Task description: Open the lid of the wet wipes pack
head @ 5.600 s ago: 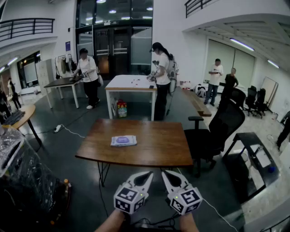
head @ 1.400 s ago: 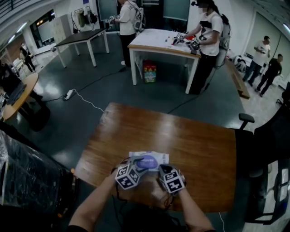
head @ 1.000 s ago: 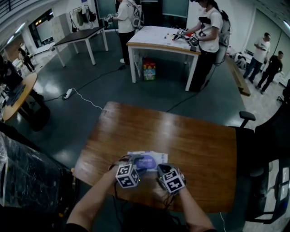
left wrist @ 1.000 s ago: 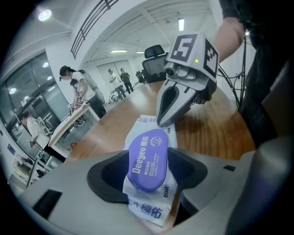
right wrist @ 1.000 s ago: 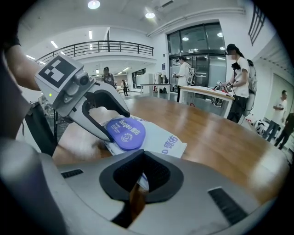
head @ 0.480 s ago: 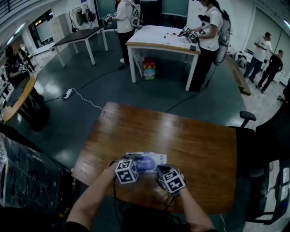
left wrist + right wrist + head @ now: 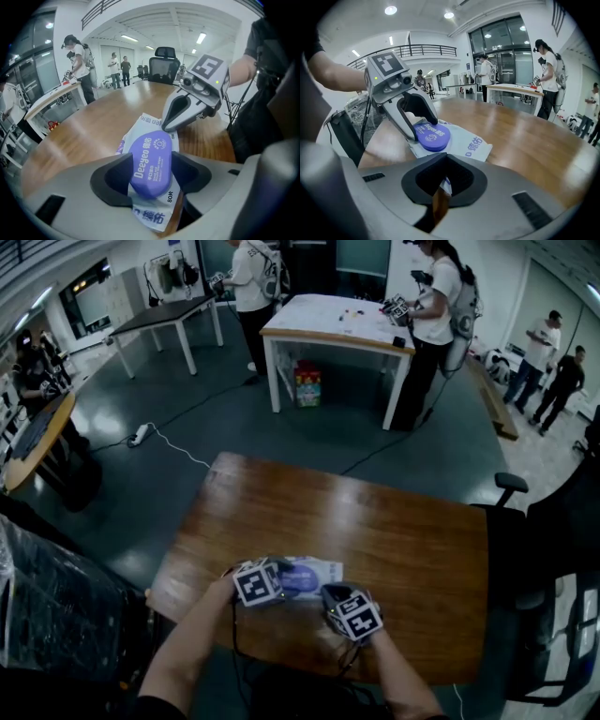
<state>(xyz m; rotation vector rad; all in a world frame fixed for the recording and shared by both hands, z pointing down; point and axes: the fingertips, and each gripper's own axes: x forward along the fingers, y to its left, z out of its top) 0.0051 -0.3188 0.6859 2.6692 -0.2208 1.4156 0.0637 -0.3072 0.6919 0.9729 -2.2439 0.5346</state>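
A white wet wipes pack (image 7: 319, 569) with a purple oval lid (image 7: 296, 578) lies flat near the front edge of the brown table (image 7: 394, 531). My left gripper (image 7: 151, 172) is open, its fingers standing on either side of the shut lid (image 7: 150, 159). In the right gripper view, the left gripper (image 7: 423, 127) straddles the lid's (image 7: 433, 137) far end. My right gripper (image 7: 444, 182) is shut on the pack's (image 7: 471, 144) near edge; a white corner shows between its jaws. The left gripper view shows the right gripper (image 7: 165, 127) with its tip at the pack's (image 7: 146, 122) far end.
A black office chair (image 7: 562, 521) stands just right of the table. Beyond it is a white table (image 7: 328, 324) with two people working at it. A plastic-wrapped heap (image 7: 47, 606) sits at the left, and a power strip (image 7: 142, 435) lies on the floor.
I have walked up to the table and brought both grippers down onto the pack. In the last second the left gripper shifted forward and tilted over the lid; the right barely moved.
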